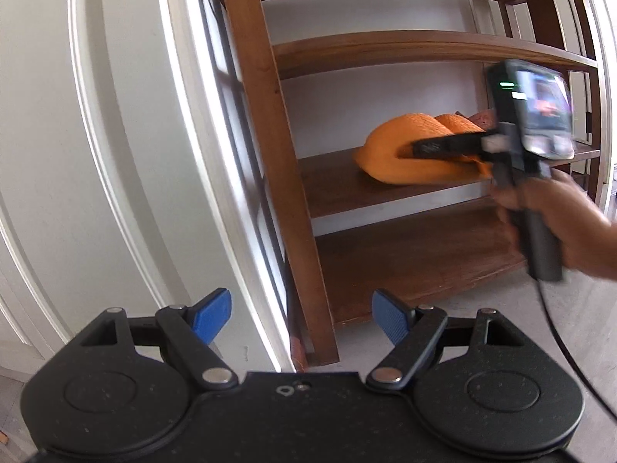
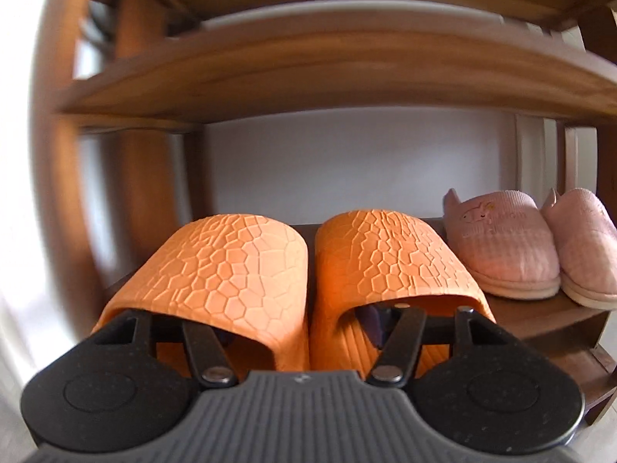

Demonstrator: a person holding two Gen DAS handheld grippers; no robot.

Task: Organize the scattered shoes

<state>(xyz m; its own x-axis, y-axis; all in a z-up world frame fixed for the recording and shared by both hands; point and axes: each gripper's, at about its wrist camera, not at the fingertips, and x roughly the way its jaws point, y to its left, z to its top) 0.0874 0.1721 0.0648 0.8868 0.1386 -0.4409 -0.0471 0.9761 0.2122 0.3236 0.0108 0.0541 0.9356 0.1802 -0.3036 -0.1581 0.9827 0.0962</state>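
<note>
My left hand-held gripper (image 1: 301, 318) hangs back near the floor in front of the wooden shoe rack (image 1: 270, 123), its blue pads spread wide with nothing between them. From there I see my right hand (image 1: 555, 223) holding the right hand-held gripper (image 2: 304, 337) up to the rack's second shelf from the bottom (image 1: 347, 189), fingers reaching into the orange slippers. Through the right wrist view, the pair of orange slippers (image 2: 300, 266) sits side by side on that shelf, toes toward the back wall, the two just beside each other. One finger goes into the opening of the left slipper (image 2: 216, 270) and the other into the right slipper (image 2: 385, 258), so the jaws straddle the two inner walls; the pads are hidden under the straps, but the fingers stand apart and appear released, not pinching. To the right on the same shelf rest two pink slippers (image 2: 532, 243), close together and near the orange pair.
</note>
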